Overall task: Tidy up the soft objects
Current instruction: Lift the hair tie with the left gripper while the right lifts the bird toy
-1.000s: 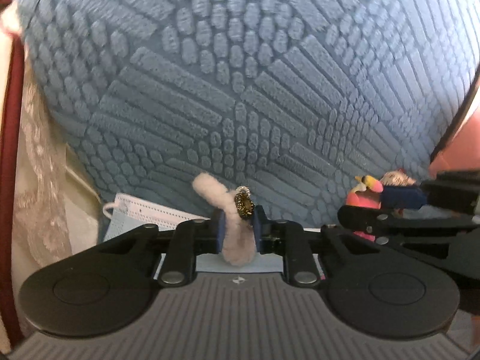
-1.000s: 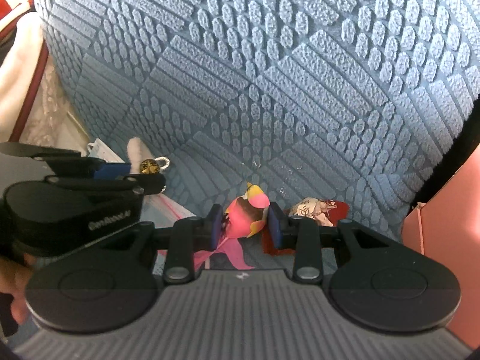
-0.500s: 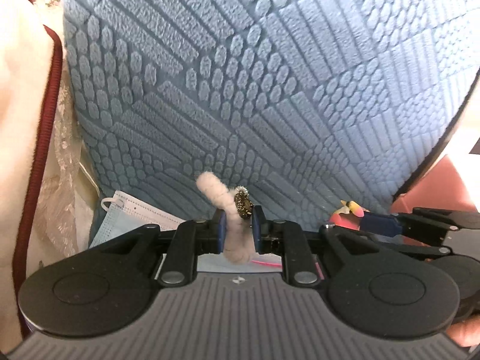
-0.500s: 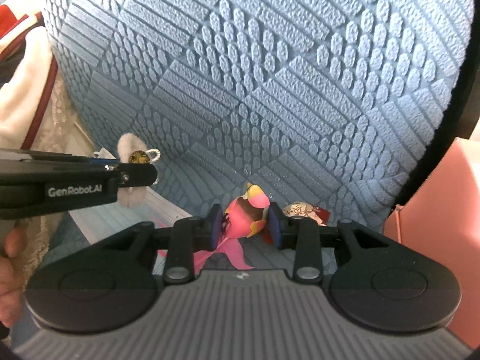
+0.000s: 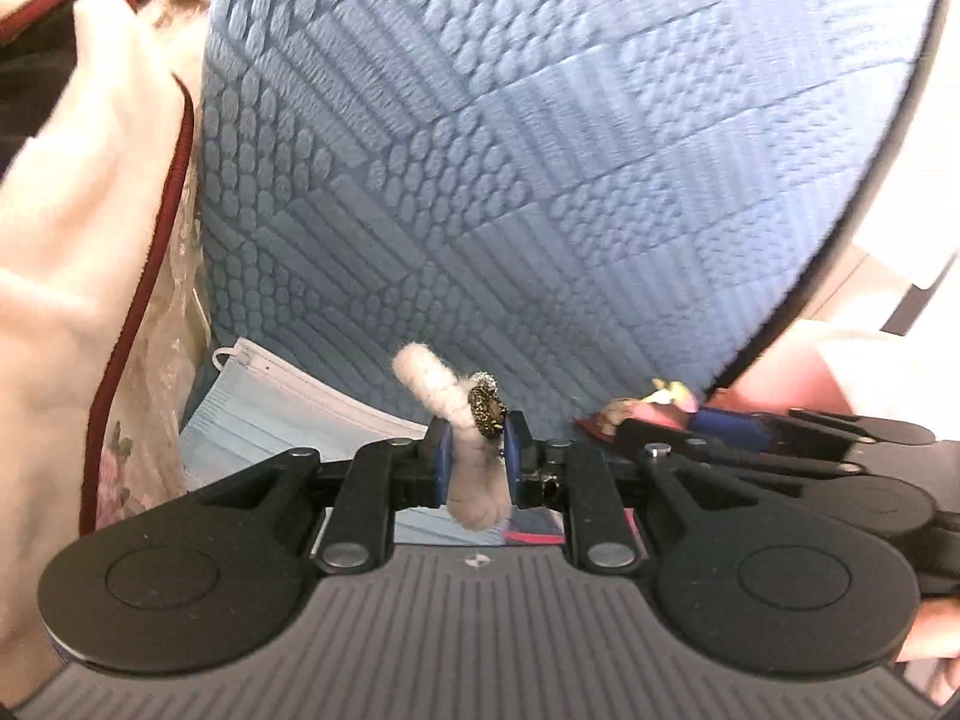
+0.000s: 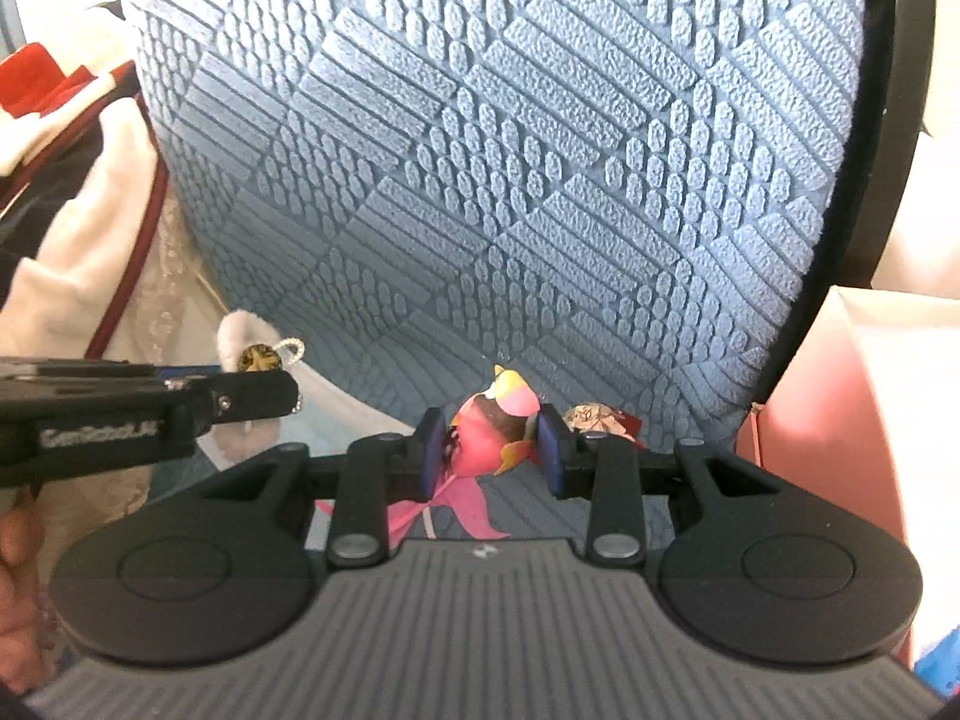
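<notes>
Left gripper (image 5: 474, 459) is clamping a fluffy charm (image 5: 471, 468), right gripper (image 6: 491, 450) pinching a pink toy (image 6: 489, 435) (both over the blue cushion's (image 6: 540, 180) near edge); keep grips firm while carrying.

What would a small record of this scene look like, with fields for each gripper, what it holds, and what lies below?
left gripper: shut on the fluffy white plush strip with a gold bead charm
right gripper: shut on the small pink plush toy with yellow tips
surface: blue textured quilted cushion
under left gripper: light blue pleated face mask
beside pink toy: small red and beige item, unclear
right edge: pink box
</notes>
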Motion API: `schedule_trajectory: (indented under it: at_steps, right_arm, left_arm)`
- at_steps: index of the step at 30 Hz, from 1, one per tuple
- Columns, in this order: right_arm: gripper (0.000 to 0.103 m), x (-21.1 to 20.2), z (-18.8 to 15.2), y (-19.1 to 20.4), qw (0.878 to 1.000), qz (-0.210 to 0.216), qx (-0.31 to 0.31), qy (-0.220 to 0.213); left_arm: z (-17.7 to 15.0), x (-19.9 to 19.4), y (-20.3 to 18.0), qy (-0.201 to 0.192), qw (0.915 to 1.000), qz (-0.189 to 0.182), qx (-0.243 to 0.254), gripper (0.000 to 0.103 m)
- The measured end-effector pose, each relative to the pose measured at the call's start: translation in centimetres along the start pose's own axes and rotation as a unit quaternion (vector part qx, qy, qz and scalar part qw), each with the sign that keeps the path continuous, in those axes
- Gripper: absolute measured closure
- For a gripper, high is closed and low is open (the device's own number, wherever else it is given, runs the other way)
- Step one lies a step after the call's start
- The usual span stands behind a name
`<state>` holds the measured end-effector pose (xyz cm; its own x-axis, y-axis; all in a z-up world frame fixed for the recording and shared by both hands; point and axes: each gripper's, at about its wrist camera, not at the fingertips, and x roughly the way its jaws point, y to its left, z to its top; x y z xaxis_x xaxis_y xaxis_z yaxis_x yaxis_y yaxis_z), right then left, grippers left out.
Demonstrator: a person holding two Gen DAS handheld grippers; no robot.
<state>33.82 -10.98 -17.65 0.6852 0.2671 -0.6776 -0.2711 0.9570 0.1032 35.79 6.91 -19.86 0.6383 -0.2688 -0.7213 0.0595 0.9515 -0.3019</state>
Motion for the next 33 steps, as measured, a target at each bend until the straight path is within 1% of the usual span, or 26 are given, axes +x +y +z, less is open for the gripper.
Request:
schedule_trajectory:
  at_steps: [4,10,13,23,26,33]
  right_arm:
    - [0.067,-1.7,-1.0,0.1,1.000,-0.003,-0.012,-0.006]
    - [0.067,-3.8,-2.6,-0.6,1.000,-0.001,0.001,-0.006]
    - [0.067,-4.9,-3.3,-0.7,1.000,-0.006,0.000,-0.010]
    - [0.067,-8.0,-5.9,-1.0,1.000,-0.006,0.017,-0.012]
    - [0.067,-8.9,-6.9,-0.6,1.000,-0.010,0.015,-0.014]
    - [0.067,-10.6,-8.5,0.0,1.000,-0.012,0.013,-0.015]
  left_arm:
    - [-0.7,-2.1,-1.0,-0.007,0.9999,-0.007,0.006,0.082]
    - [-1.0,-4.6,-1.9,-0.006,0.9999,-0.009,0.004,0.082]
    - [-1.7,-4.9,-2.2,-0.006,0.9999,-0.009,-0.003,0.082]
    - [-5.0,-8.0,-3.2,-0.003,0.9997,-0.014,-0.019,0.082]
    - [-5.9,-8.5,-3.7,-0.001,0.9997,-0.017,-0.015,0.082]
    - [-7.3,-9.5,-3.9,-0.001,0.9998,-0.010,-0.014,0.082]
